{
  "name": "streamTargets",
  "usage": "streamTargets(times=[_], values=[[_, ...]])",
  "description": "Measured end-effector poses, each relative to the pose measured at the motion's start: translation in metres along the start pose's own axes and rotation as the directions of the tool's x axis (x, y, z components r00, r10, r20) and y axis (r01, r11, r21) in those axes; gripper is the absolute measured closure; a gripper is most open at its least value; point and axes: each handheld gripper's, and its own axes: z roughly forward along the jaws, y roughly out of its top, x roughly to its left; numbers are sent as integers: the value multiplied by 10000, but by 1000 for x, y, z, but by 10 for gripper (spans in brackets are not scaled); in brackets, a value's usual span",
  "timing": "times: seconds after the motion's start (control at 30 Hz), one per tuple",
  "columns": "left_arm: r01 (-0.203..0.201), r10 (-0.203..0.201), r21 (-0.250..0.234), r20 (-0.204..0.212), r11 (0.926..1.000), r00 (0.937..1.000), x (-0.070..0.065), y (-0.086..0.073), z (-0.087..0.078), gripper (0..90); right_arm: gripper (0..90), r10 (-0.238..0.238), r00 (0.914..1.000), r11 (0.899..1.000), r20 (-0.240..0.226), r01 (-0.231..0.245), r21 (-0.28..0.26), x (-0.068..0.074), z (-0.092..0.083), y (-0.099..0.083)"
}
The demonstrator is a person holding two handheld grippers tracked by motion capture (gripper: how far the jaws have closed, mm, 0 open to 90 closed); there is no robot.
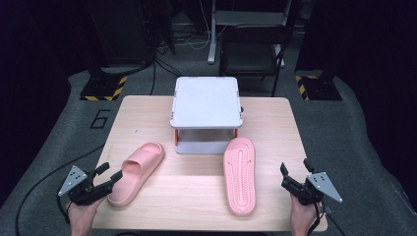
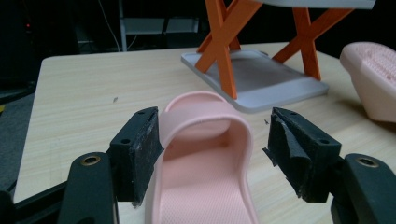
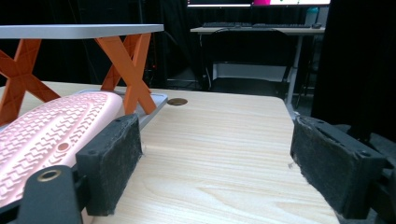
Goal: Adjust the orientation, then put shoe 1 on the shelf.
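Two pink slippers lie on the wooden table (image 1: 192,189). The left slipper (image 1: 137,172) rests sole down, strap toward the shelf. My left gripper (image 1: 112,171) is at its heel end, open; in the left gripper view the slipper (image 2: 205,186) lies between the jaws, the left pad (image 2: 144,144) at its edge and the right pad clear of it. The right slipper (image 1: 239,174) lies sole up, its tread showing. My right gripper (image 1: 295,167) stands open to its right above bare table, with the slipper (image 3: 51,130) just outside its left jaw.
A grey two-level shelf (image 1: 206,101) on orange crossed legs (image 2: 224,51) stands at the table's back middle, just behind both slippers. A black chair (image 1: 253,51) and stands with cables are on the floor beyond. The table's right edge is close to my right hand.
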Motion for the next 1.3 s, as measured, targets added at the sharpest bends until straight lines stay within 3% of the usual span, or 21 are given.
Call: streamTargets(times=[0.27, 0.37, 0.5, 0.67, 0.83, 0.87, 0.97, 1.0, 1.17, 1.23, 1.27, 1.3], values=[[-120, 121, 52, -87, 9999, 9999, -4, -4, 3, 342, 153, 205, 9998, 9997, -60, -206, -125, -5, -2, 2], [-388, 397, 350, -240, 9986, 9989, -4, -5, 7, 343, 153, 380, 9990, 9992, -239, -383, -124, -4, -2, 4], [-367, 392, 659, -369, 9971, 9986, 6, -8, 17, 354, 154, 157, 9980, 9999, -606, -155, 47, 0, 2, 10], [-340, 330, 1538, 93, 9875, 9994, 23, -13, 41, 418, 153, 97, 9962, 9996, -860, -73, 284, 4, 5, 12], [-325, 279, 2027, 258, 9787, 9993, 30, -16, 51, 463, 153, -5, 9955, 9992, -953, 44, 410, 7, 7, 12], [-448, 405, 2250, 239, 9733, 9989, 33, -18, 55, 491, 153, -29, 9948, 9988, -1018, 79, 485, 8, 9, 13], [-418, 385, 2481, 182, 9678, 9991, 35, -20, 59, 515, 153, -41, 9937, 9984, -1120, 104, 560, 9, 10, 15], [-401, 371, 2653, 164, 9633, 9992, 37, -22, 62, 569, 154, -98, 9909, 9973, -1345, 194, 704, 11, 12, 16], [-372, 390, 3009, -2, 9529, 9992, 39, -24, 71, 666, 155, -335, 9857, 9943, -1650, 495, 940, 16, 20, 22], [-416, 470, 3023, -104, 9523, 9988, 39, -25, 72, 688, 155, -283, 9846, 9950, -1724, 443, 896, 17, 22, 23], [-411, 544, 2919, -378, 9556, 9978, 39, -25, 73, 752, 155, -226, 9824, 9944, -1856, 413, 974, 19, 26, 26], [-411, 544, 2919, -378, 9556, 9978, 39, -25, 73, 770, 155, -226, 9824, 9944, -1856, 413, 974, 19, 26, 26]])
